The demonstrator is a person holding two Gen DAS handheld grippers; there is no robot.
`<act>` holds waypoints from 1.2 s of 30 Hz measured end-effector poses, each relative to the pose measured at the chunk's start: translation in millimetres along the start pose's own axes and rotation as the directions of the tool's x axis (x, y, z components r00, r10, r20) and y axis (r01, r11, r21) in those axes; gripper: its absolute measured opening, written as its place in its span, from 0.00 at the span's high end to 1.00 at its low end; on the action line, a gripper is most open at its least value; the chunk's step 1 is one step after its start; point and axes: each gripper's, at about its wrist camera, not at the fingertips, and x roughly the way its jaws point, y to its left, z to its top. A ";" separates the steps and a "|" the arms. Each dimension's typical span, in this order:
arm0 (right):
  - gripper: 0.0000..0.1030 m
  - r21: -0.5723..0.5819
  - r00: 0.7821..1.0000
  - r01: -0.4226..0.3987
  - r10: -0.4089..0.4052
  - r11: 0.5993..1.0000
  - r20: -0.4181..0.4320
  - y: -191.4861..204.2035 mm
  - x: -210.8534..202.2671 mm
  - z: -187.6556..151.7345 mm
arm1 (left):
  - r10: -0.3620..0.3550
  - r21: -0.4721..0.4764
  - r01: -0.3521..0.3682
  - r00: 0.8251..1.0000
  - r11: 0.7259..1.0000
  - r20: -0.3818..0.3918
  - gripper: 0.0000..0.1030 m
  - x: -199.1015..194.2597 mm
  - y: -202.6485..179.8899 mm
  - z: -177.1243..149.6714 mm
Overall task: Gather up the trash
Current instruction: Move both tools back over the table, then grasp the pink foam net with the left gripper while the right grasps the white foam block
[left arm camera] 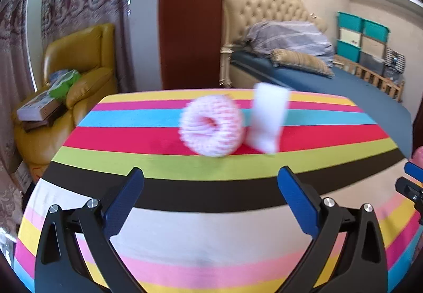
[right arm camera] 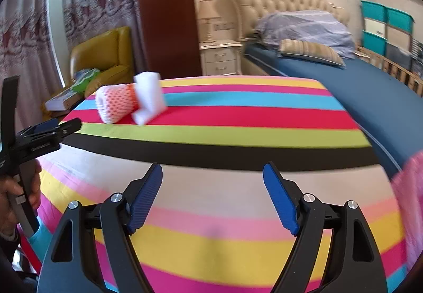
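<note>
On the striped tablecloth point(left arm camera: 185, 234) lie two pieces of trash side by side: a pink-and-white foam net ring point(left arm camera: 211, 125) and a white foam piece point(left arm camera: 268, 118) that leans against its right side. My left gripper point(left arm camera: 210, 170) is open and empty, a short way in front of the ring. In the right wrist view the foam net point(right arm camera: 116, 102) and the white foam point(right arm camera: 148, 101) sit at the far left of the cloth point(right arm camera: 238, 118). My right gripper point(right arm camera: 213, 165) stands wide open with nothing between its fingers, well short of them. A hand holds the left gripper point(right arm camera: 66, 129) at the left edge.
A yellow armchair point(left arm camera: 79, 73) with boxes stands behind the table on the left. A bed point(right arm camera: 357, 76) with a blue sheet runs along the right, with a white nightstand point(right arm camera: 220, 57) beside it. Something pink and blurred point(right arm camera: 409, 200) hangs at the right edge.
</note>
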 end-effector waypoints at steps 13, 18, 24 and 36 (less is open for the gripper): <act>0.26 -0.004 0.999 -0.041 0.041 0.999 -0.018 25.2 54.2 41.0 | -0.103 -0.005 0.103 0.990 0.995 -0.096 0.05 81.6 16.3 41.4; 0.26 0.006 0.998 -0.050 0.050 0.999 -0.041 20.8 72.7 50.1 | -0.140 -0.050 0.135 0.983 0.990 -0.120 0.05 111.7 17.0 57.3; 0.26 -0.011 0.996 -0.061 0.060 0.998 -0.072 29.8 97.3 58.2 | -0.200 -0.062 0.194 0.974 0.979 -0.111 0.43 121.2 15.5 64.2; 0.26 -0.079 0.989 -0.109 0.100 0.991 -0.110 95.5 155.2 88.7 | -0.034 -0.082 0.044 0.992 0.996 0.119 0.51 84.3 42.7 72.9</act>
